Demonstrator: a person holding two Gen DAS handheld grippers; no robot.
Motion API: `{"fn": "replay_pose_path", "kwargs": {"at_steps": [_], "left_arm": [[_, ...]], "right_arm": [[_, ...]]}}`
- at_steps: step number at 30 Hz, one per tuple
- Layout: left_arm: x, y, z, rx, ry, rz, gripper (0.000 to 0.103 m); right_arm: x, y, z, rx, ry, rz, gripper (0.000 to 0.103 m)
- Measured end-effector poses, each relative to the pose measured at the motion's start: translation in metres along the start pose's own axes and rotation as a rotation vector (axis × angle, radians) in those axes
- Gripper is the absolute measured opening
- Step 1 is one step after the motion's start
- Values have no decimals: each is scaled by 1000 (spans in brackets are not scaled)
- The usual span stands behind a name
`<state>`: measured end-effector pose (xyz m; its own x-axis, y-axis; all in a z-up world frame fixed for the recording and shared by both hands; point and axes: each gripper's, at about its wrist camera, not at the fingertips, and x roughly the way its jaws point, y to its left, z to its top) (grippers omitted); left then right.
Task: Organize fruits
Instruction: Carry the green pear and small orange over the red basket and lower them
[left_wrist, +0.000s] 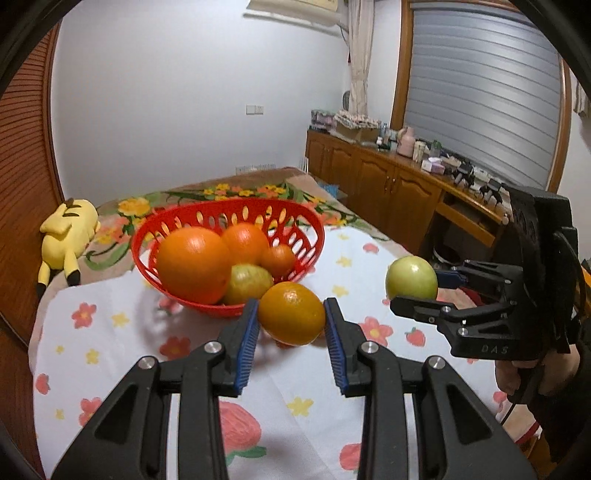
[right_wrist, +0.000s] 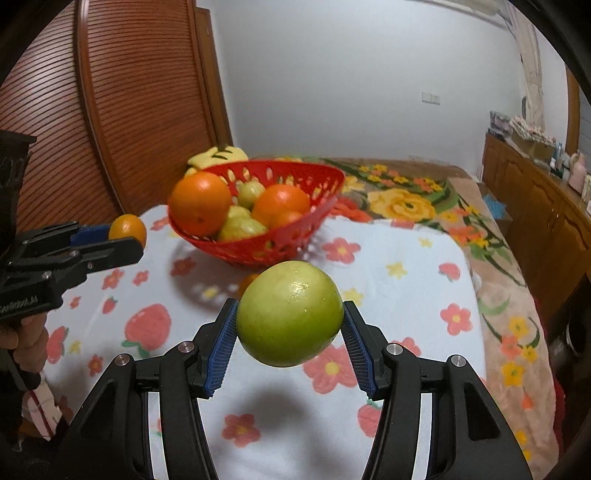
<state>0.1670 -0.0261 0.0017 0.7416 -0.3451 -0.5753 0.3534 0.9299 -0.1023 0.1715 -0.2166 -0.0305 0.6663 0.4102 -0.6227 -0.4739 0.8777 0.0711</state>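
Observation:
A red basket (left_wrist: 295, 218) (right_wrist: 321, 177) stands on the flowered cloth and holds several oranges (left_wrist: 194, 264) (right_wrist: 199, 203) and green fruits (left_wrist: 247, 282) (right_wrist: 240, 227). My left gripper (left_wrist: 291, 317) (right_wrist: 129, 236) is shut on an orange (left_wrist: 291, 314) (right_wrist: 127, 227), held above the cloth just in front of the basket. My right gripper (right_wrist: 290, 328) (left_wrist: 417, 291) is shut on a green apple (right_wrist: 290, 314) (left_wrist: 411, 277), held in the air to the right of the basket. A small orange fruit (right_wrist: 249, 281) lies on the cloth behind the apple.
The white flowered cloth (left_wrist: 110, 362) (right_wrist: 406, 266) covers a bed with a floral blanket (right_wrist: 406, 199). A yellow plush toy (left_wrist: 68, 236) lies left of the basket by a wooden slatted wall (right_wrist: 129, 110). A wooden cabinet (left_wrist: 388, 181) with clutter runs along the right.

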Motion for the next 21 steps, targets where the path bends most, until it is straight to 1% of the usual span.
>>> {"fn": "replay_pose_path", "kwargs": {"at_steps": [10,16,21], "left_arm": [[-20,8,14,-11,-52,11,33],[-14,16,23,-17,-58,17,33],[-2,26,30,-30,-46,22,33]], "right_arm": [[-17,12,18,-24,-46,22,57],[-9,13,27,-33,-49,31,57],[6,11,36,-33,-34,40,57]]}}
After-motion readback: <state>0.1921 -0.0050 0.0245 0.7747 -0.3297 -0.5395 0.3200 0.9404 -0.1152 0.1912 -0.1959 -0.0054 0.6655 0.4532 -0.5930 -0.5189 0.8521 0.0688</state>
